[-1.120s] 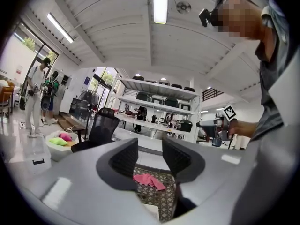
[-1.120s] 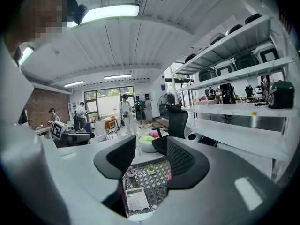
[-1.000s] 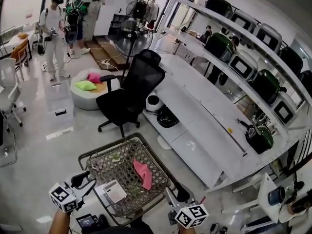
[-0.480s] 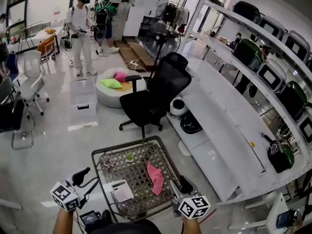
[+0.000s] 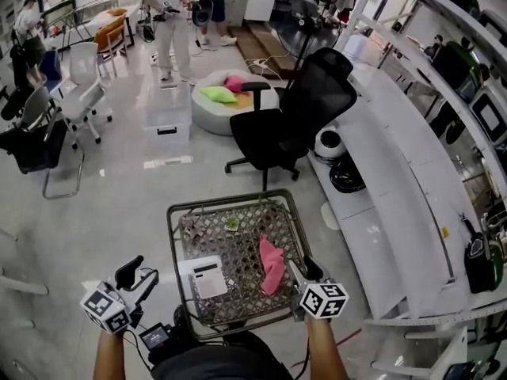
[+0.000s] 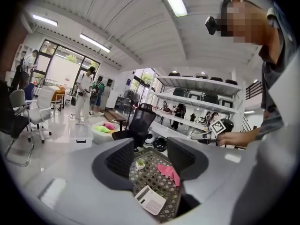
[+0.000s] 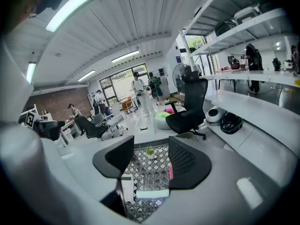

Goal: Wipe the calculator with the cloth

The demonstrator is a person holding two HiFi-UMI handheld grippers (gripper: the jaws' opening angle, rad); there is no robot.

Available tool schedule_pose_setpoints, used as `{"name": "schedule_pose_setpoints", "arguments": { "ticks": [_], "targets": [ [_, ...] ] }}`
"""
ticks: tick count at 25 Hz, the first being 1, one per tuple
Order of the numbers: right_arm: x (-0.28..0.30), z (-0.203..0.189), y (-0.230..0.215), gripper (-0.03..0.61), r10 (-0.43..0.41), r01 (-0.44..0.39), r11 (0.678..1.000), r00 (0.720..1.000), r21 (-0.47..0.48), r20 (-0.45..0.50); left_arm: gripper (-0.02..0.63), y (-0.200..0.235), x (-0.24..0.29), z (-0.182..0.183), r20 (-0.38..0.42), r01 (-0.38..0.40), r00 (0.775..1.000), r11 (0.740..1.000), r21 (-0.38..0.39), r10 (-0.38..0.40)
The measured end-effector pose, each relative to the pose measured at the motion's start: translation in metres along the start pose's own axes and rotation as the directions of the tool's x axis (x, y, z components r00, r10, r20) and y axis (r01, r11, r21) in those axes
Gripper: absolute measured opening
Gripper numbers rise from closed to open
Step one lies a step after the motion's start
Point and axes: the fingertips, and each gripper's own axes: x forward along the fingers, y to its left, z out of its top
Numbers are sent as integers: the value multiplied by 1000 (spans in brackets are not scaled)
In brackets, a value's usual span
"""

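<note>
Right hand-held gripper (image 5: 303, 269) has dropped beside pink cloth (image 5: 272, 264), jaws just widened, empty. Left hand-held gripper (image 5: 139, 277) wide, empty. Calculator (image 5: 209, 279) unwiped; cloth pickup next.

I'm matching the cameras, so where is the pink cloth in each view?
Head view: pink cloth on the mesh table's right half.
Left gripper view: cloth between the jaws, right of centre.
Right gripper view: cloth sliver at the right-hand jaw's inner edge.
Shared landmark: small green plant.

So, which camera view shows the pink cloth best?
The head view: the pink cloth lies whole and unobstructed there. The left gripper view shows it foreshortened; the right gripper view shows only a thin pink edge.
</note>
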Motion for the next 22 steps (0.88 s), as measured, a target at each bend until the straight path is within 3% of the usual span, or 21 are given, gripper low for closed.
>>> {"name": "schedule_pose_setpoints", "arguments": {
  "ticks": [6,12,22],
  "targets": [
    [45,-43,-40,215,-7,9,1000,992,9,-123,236,4,8,-19,-8,-61,998,998,-18,61],
    [85,-111,-75,215,-34,38,999,965,11,-260,236,4,10,-45,-41,-116,993,991,-63,114],
    [127,-169,-108,215,-71,78,997,923,5,-378,236,20,16,-70,-83,-160,985,982,-102,152]
  ]
}}
